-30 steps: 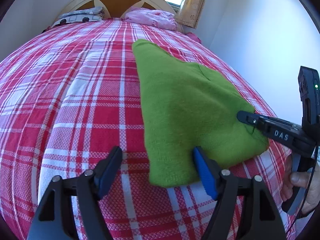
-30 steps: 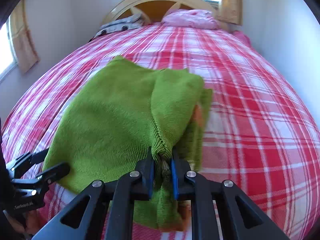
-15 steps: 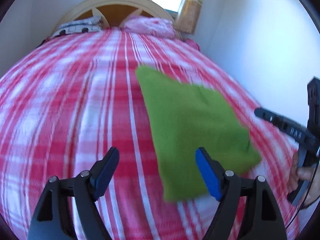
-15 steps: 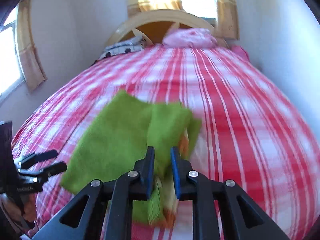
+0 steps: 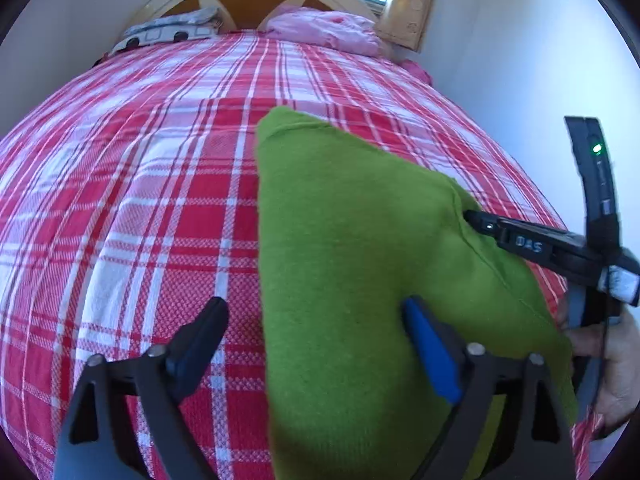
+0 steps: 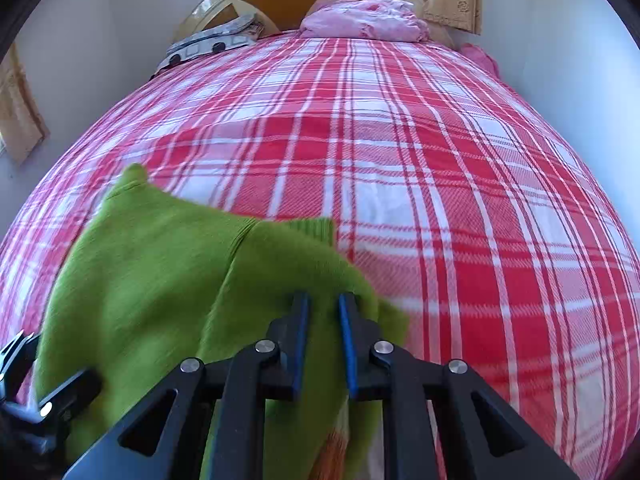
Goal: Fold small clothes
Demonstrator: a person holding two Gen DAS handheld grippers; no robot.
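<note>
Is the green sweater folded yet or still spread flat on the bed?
Partly folded. The green sweater has a layer doubled over along a crease, and the right gripper pinches that raised fold. Left gripper is open.

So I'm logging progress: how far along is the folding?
Done: the green sweater lies doubled over on the plaid bedspread. In hand: the right tool pinches its fold; the left tool is open over the edge. Left: laying it flat, final fold.
</note>
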